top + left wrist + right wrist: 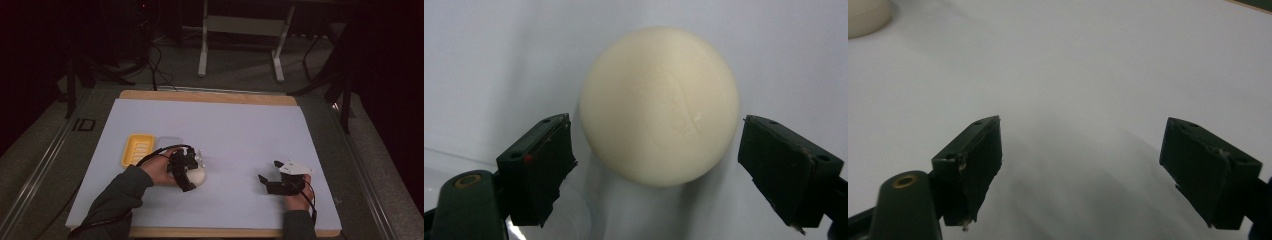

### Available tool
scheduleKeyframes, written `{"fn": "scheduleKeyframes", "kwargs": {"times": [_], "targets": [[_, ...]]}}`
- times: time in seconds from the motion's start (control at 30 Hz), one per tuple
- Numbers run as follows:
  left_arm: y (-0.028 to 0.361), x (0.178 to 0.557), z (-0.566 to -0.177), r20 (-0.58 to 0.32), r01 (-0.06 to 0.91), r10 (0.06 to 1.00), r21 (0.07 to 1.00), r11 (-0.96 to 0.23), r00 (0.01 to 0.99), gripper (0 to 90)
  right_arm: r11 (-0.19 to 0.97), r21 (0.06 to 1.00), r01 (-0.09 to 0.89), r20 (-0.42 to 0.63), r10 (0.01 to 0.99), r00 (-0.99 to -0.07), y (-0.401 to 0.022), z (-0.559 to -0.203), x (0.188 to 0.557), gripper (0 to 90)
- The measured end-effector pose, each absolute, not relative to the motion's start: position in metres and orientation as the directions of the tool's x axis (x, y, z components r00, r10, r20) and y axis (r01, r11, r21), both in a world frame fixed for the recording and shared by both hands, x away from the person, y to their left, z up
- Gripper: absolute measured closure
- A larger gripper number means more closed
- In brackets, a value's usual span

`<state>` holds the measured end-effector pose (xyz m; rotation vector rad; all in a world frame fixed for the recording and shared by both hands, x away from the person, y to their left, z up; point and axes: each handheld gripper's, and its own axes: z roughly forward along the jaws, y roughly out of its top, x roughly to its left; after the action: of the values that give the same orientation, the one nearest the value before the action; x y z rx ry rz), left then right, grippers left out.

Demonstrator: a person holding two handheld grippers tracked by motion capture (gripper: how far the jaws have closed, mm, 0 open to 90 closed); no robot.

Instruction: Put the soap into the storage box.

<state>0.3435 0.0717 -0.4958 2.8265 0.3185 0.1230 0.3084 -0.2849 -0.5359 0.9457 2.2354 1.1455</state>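
left tool (656, 155) spread around the cream soap (659, 105), not pinching; right tool (1080, 165) spread, well right of it

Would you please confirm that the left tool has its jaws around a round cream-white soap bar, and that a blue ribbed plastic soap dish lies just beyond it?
Not quite: the ribbed plastic soap dish is yellow, not blue, as the high view shows. The rest holds: the left tool has its jaws around the round cream-white soap bar, with the dish just beyond.
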Motion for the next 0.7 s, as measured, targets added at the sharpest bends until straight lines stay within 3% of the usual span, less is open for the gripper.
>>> {"fn": "scheduleKeyframes", "kwargs": {"times": [0.7], "targets": [[0.053, 0.351, -0.505, 0.038, 0.177, 0.191, 0.237, -0.955, 0.981, 19.8, 0.422, 0.827, 0.371, -0.082, 0.744, -0.663, -0.284, -0.536, 0.308, 17.1]]}}
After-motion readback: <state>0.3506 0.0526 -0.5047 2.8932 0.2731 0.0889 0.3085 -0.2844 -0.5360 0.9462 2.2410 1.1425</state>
